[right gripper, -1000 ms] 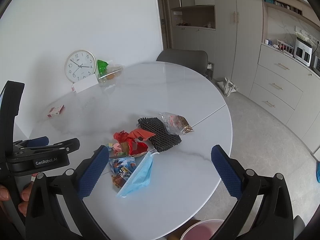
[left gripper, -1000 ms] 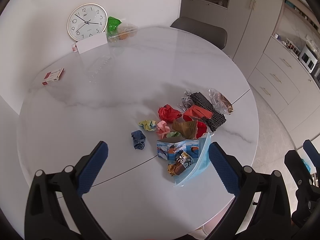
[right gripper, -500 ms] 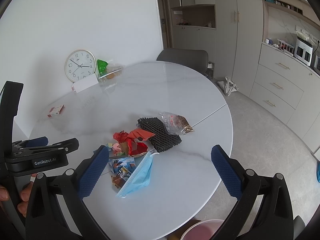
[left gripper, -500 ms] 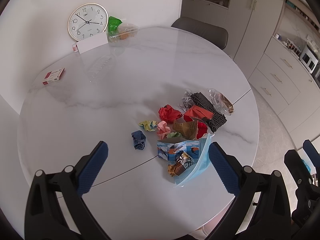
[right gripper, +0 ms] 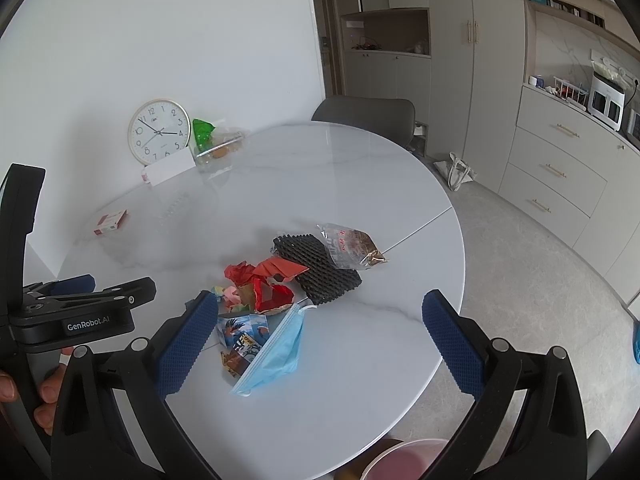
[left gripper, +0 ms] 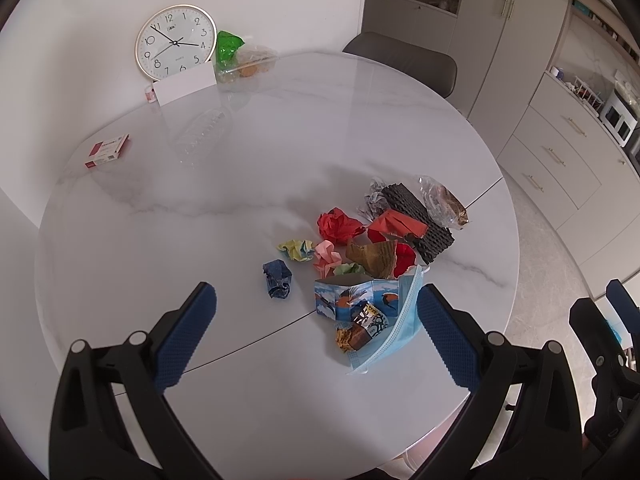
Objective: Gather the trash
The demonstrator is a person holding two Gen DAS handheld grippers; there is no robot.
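A pile of trash lies on the round white marble table (left gripper: 200,208): a blue face mask (left gripper: 394,330), a printed blue carton (left gripper: 352,298), a black foam net (left gripper: 418,218), a clear snack bag (left gripper: 442,202), red crumpled paper (left gripper: 338,226), and a dark blue wad (left gripper: 277,279) set apart to the left. My left gripper (left gripper: 316,320) is open and empty, held above the near table edge. My right gripper (right gripper: 320,332) is open and empty, above the mask (right gripper: 276,354) and black net (right gripper: 316,270). A pink bin (right gripper: 404,458) shows below the table edge.
A wall clock (left gripper: 175,42), a white card (left gripper: 185,87), a green wrapper (left gripper: 228,46) and a clear box stand at the far edge. A small red box (left gripper: 108,151) lies at the left. A grey chair (left gripper: 404,62) sits behind the table. Cabinets line the right.
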